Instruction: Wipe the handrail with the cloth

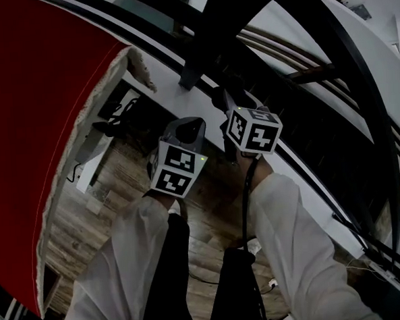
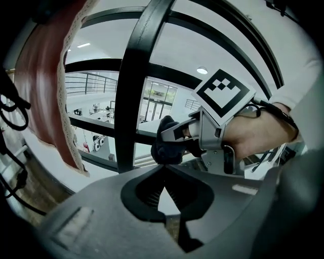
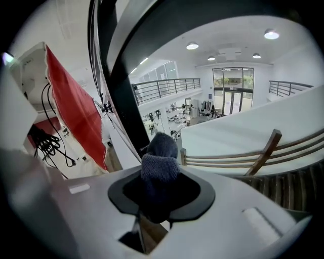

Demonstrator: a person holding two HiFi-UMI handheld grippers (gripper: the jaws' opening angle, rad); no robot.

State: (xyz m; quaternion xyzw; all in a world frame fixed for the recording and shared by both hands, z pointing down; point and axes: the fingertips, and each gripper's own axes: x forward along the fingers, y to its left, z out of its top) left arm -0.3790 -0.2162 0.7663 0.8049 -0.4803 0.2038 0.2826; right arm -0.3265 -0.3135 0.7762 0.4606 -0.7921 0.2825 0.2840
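Right tool [image 3: 159, 174]: squeezes the blue cloth [image 3: 161, 146] tight so it cannot drop.
Cloth: sticks out of the right tool, just beside the black handrail [image 3: 120, 98], ready to rub it.
Left tool [image 2: 164, 169]: closed with nothing inside, near on the left, out of the way.

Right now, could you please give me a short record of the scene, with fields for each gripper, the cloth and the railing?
left gripper: jaws together, nothing between them
right gripper: jaws closed on the cloth
cloth: dark, bunched, sticking out past the jaws
railing: black bars, close ahead of both grippers; contact with the cloth cannot be told
red drape: hangs at the left, pale trimmed edge
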